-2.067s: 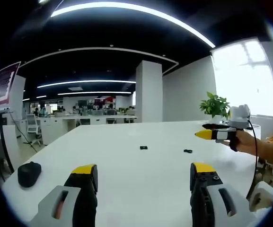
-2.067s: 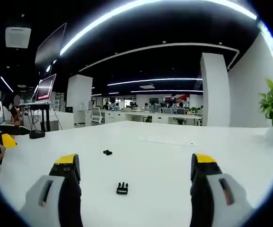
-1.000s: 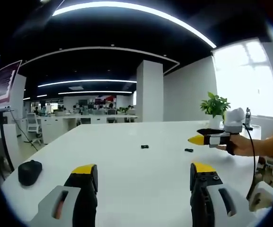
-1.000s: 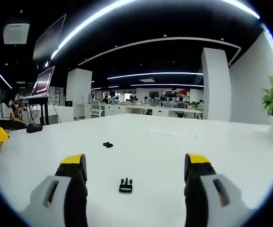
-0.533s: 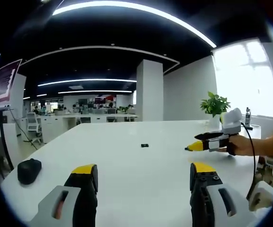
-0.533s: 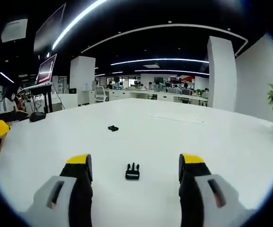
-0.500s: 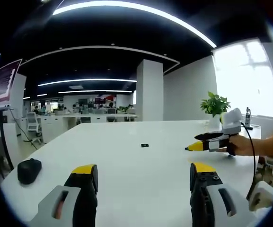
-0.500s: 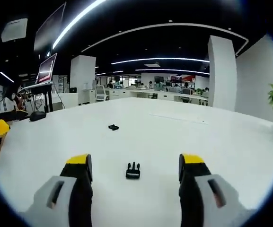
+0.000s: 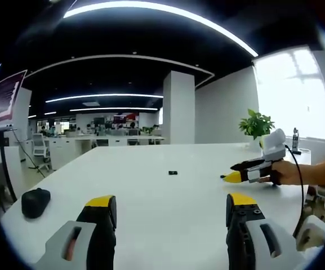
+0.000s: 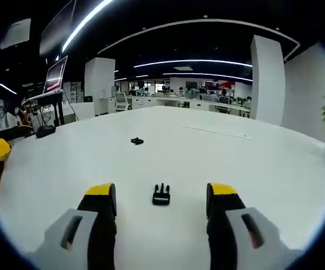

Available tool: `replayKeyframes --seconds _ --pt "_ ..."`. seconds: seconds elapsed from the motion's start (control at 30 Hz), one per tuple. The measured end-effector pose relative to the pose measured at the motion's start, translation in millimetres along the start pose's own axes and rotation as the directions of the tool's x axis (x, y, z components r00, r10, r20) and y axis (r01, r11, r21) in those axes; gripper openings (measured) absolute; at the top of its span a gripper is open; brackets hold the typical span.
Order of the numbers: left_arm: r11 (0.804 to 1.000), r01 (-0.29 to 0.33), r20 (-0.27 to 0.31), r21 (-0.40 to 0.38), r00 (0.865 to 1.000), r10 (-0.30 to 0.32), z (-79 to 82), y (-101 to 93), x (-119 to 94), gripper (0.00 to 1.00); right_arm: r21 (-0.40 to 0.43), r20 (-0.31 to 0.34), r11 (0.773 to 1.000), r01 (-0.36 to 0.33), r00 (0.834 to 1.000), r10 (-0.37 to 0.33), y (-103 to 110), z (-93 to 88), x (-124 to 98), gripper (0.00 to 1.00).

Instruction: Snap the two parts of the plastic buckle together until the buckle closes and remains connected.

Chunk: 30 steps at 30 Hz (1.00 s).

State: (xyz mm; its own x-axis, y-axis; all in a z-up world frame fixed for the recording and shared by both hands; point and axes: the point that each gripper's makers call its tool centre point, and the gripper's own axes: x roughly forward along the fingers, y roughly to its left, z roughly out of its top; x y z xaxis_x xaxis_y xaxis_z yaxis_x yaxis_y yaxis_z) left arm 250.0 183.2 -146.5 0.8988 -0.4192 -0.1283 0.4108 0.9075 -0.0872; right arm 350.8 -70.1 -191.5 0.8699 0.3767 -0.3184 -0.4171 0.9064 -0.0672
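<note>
White counter (image 10: 252,169) carries both parts. Right tool (image 10: 161,205) jaws apart, empty, straddling pronged buckle half (image 10: 161,195). Left tool (image 9: 171,209) apart too, socket half (image 9: 173,172) well ahead (small, light). Risk: an off-centre pinch could skid or flip the part.

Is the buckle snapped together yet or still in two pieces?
Two pieces: the pronged piece lies between the right tool's open jaws, the other piece farther off.

far buckle part (image 9: 173,172) tiny, shape unclear
</note>
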Motion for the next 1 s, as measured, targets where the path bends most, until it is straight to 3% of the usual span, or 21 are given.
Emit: replayKeyframes --seconds 0.57,1.0 --pt "1.0 -0.004 0.002 -0.006 1.0 0.004 0.8 2.7 -1.5 0.81 0.018 -0.065 0.999 -0.029 0.997 0.03 3.8 -11.2 0.5 0.43" --pt "1.0 -0.004 0.006 -0.006 1.0 0.004 3.1 3.7 -0.8 0.81 0.018 -0.068 1.0 -0.025 0.997 0.026 2.4 -10.8 0.7 0.29"
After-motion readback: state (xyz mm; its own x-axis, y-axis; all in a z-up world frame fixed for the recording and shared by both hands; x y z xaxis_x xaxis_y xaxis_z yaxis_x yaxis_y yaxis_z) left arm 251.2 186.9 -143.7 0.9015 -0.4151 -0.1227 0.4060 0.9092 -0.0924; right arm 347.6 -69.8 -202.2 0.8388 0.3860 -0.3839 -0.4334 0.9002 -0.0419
